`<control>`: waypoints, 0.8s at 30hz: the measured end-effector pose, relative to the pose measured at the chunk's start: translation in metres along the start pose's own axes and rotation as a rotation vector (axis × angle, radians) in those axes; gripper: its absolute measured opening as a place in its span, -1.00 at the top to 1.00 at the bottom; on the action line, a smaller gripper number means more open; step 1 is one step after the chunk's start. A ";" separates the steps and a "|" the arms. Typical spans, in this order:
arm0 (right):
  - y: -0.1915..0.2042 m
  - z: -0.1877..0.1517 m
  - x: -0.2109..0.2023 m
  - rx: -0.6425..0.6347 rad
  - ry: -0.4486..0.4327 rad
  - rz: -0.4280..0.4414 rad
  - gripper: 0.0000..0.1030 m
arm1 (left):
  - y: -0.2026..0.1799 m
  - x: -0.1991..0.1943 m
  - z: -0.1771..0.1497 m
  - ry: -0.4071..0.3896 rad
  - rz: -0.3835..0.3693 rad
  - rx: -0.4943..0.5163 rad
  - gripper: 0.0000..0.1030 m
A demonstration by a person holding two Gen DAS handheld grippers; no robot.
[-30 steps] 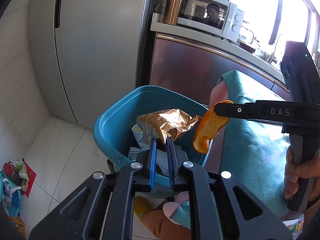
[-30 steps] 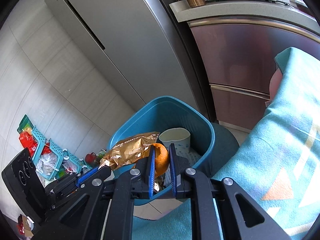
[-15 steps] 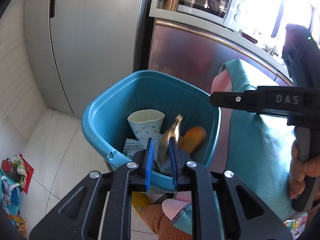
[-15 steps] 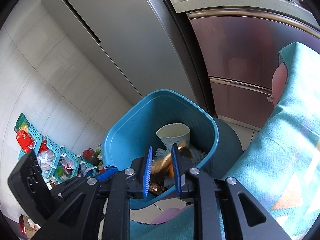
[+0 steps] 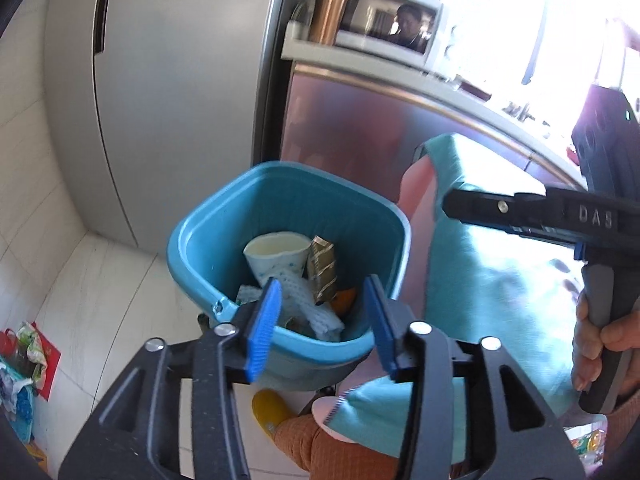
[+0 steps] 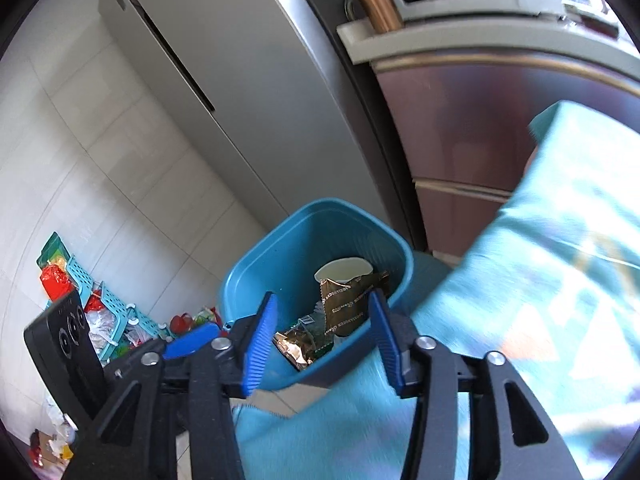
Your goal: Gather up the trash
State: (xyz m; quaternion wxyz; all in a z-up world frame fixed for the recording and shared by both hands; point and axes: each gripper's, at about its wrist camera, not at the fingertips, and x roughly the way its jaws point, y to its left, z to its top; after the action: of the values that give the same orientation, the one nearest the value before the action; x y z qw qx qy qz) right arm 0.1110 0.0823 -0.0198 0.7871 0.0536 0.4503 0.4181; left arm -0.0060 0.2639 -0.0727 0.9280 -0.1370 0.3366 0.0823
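A blue bin (image 5: pixel 288 184) stands on the floor below both grippers. In it lie a paper cup (image 5: pixel 276 248), a gold wrapper (image 5: pixel 322 268), a piece of orange peel (image 5: pixel 346 298) and white foam netting (image 5: pixel 304 300). My left gripper (image 5: pixel 323 292) hangs over the bin's near rim, its jaws opening with nothing between them. The right gripper (image 6: pixel 323 308) is also above the bin (image 6: pixel 280 240), jaws opening and empty, with the gold wrapper (image 6: pixel 348 304) and the cup (image 6: pixel 344 270) lying below it. In the left wrist view the right gripper (image 5: pixel 456 204) reaches in from the right.
A grey fridge (image 5: pixel 160 80) stands behind the bin, beside a counter with a microwave (image 5: pixel 384 28) and a copper tumbler (image 5: pixel 332 8). A teal cloth (image 5: pixel 500 280) covers the surface at right. Teal baskets (image 6: pixel 100 304) of packets sit on the floor at left. A hand (image 5: pixel 600 340) holds the right gripper.
The left gripper let go of the gold wrapper and the right let go of the orange peel. Both pieces dropped into the bin, and both sets of jaws have spread apart.
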 end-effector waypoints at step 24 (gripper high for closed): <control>-0.030 -0.113 -0.216 -0.050 -0.528 -0.487 -0.87 | -0.129 -0.098 0.001 -0.325 -0.099 0.152 -0.90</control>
State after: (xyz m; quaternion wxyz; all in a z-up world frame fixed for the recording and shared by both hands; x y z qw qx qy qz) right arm -0.0091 -0.1230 0.0435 0.9539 0.0316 0.2205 0.2010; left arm -0.0484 0.1359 0.0173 0.9807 -0.0680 0.1804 0.0320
